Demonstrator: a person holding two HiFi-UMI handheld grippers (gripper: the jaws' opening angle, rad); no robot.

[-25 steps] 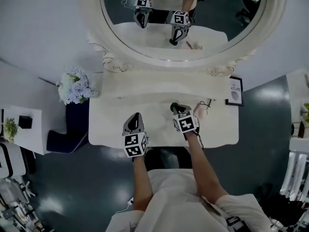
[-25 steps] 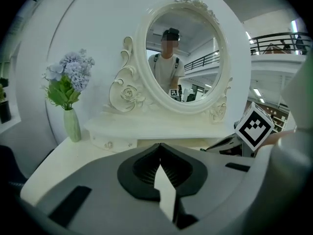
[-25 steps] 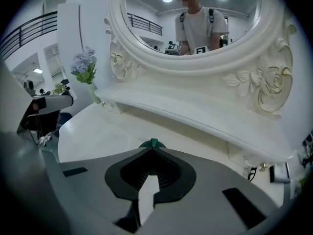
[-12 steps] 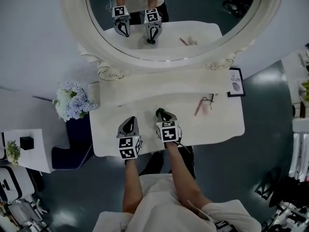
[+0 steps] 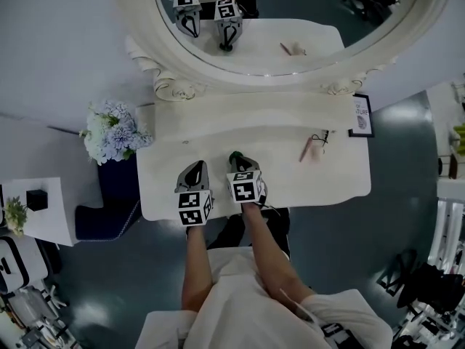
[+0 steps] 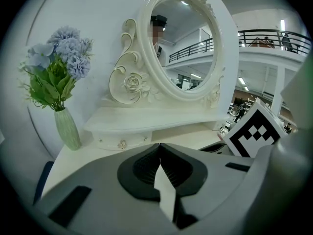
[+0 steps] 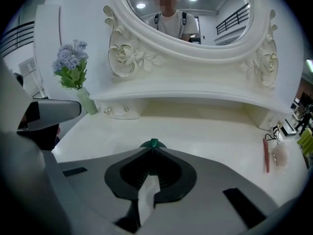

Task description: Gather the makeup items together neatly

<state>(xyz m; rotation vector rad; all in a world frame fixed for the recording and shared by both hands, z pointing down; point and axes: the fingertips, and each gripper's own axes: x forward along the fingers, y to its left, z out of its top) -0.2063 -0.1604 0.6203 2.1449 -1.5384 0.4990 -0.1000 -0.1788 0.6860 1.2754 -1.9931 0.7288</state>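
Near front edge of the tabletop (image 5: 290, 191): left gripper (image 5: 195, 170), jaws together, nothing between them. Just beside it is the right gripper (image 5: 237, 160), jaws clamped on a small dark-green item (image 7: 154, 143). Only its tip shows past the jaws, so its kind is unclear. Change over the last second: the right gripper has crossed from beside the other makeup to left of centre, taking the green item along, and it is now well apart from the rest. Judgement — gathering is not done unless the pile is meant to form here. Farther right and back: slim pink stick (image 5: 306, 151), a pale pinkish piece (image 7: 279, 155) just beside it, a thin dark wiry thing (image 5: 320, 137) behind.
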